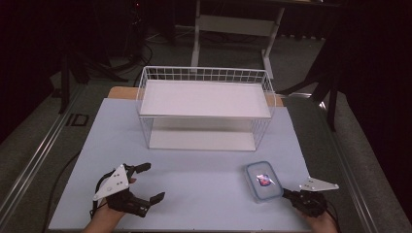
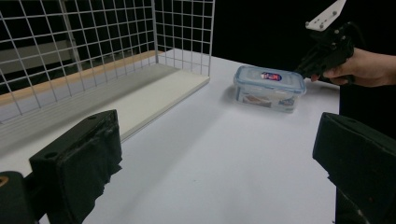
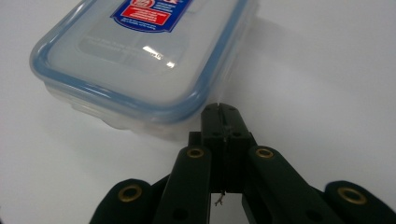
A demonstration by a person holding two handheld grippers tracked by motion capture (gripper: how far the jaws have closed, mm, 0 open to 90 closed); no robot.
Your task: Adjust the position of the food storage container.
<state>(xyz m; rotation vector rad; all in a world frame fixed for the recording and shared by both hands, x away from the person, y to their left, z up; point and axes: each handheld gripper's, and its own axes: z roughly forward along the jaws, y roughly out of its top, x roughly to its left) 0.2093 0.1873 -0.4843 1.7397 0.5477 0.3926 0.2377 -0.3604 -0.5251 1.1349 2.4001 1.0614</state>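
Nearest the high camera, two hands enter from the bottom edge, each holding a claw. Left claw (image 1: 148, 182) sits at the near left of the desk (image 1: 194, 194), jaws spread wide with bare desk between them; its own view confirms this, one black jaw low at left and the other at the right edge, well apart. Grey three-cornered plate (image 1: 112, 183) rides on top of it. Right claw (image 1: 285, 193) is at the near right corner of the desk, jaws pressed together with no gap, tips just at the near corner of a clear plastic container (image 1: 263, 180); whether the tips touch the container wall cannot be told. In the right gripper view the closed tips (image 3: 219, 114) sit right below the container's (image 3: 144, 60) blue-rimmed lid, close against its rounded corner. Container lies flat on the desk, lid on, blue seal around the rim, red and blue label (image 3: 149, 14) on the lid. The left gripper view shows the same container (image 2: 269, 87) across the desk, with the right hand (image 2: 362, 67) and its claw just beside it. Farther back, a white wire rack (image 1: 206, 109) stands at mid-desk, with a white upper shelf (image 1: 204, 99) and a white lower board (image 1: 201, 140), both bare. Container is in front of the rack's right end, apart from it. Beyond the desk: dark floor and white frame legs (image 1: 233, 29).
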